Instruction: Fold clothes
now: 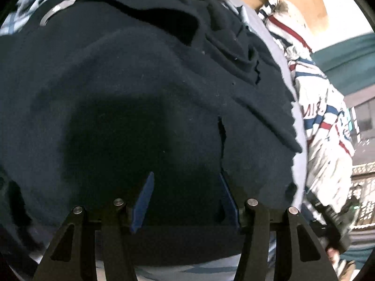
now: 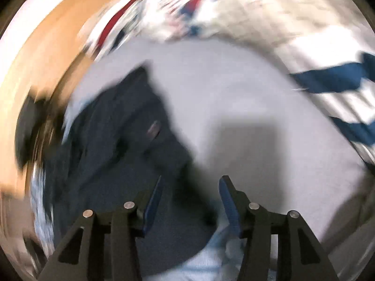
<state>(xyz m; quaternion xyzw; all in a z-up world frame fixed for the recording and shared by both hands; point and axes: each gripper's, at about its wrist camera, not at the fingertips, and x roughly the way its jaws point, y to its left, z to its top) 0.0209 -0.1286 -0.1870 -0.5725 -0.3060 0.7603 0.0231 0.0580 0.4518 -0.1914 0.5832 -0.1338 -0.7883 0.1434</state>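
A: Where's the dark navy garment [image 1: 140, 89]?
B: Spread under both tongs on the grey sheet [image 2: 234, 89].
A: Left tongs [image 1: 186, 182]?
B: Parted, pressed into it; grip unclear.
A: Right tongs [image 2: 191, 187]?
B: Apart, nothing pinched.

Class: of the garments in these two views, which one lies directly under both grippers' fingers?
The dark navy garment; the white one with red and blue stripes lies off to the side.

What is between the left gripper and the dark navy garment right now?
Nothing visible. The left gripper hangs directly over the dark navy garment, jaws apart, only cloth in front of them. The striped garment lies off to the side.
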